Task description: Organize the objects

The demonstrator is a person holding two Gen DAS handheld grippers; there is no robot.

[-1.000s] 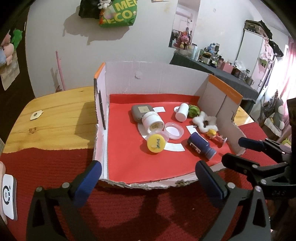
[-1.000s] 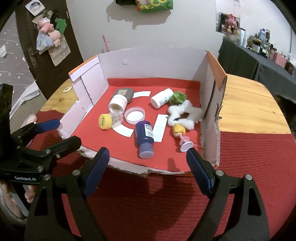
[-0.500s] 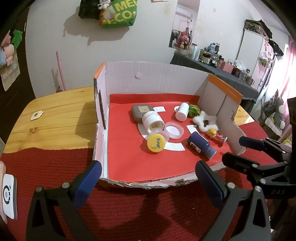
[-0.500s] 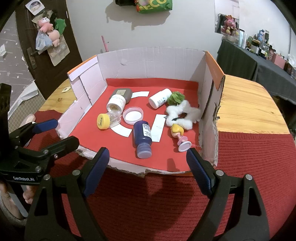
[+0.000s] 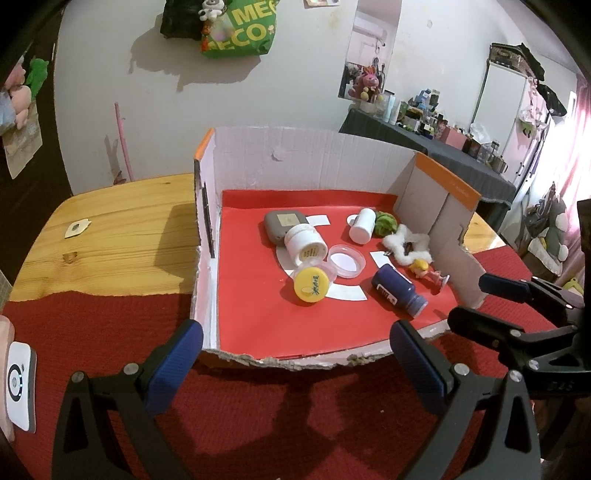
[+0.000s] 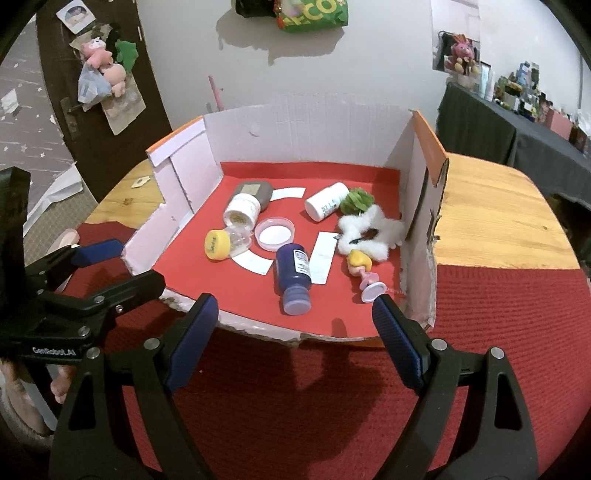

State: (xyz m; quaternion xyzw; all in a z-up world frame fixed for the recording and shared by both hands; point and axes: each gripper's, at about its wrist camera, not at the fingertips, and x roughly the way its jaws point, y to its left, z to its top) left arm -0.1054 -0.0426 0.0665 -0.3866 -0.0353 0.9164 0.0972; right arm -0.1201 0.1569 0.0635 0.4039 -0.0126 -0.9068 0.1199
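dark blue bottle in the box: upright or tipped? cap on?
Tipped. The dark blue bottle lies on its side on the red liner, label up, its cap on and pointing at the box's torn front edge.

Black hand-held gripper [image 6: 293, 332] frames, blue pads [image 6: 192, 341], silver screws.

Lived-in home room: plush toys [image 6: 102, 70] on door, green shopping bag [image 5: 240, 31] on wall, cluttered side table [image 5: 436, 125], wooden table [image 5: 110, 236]
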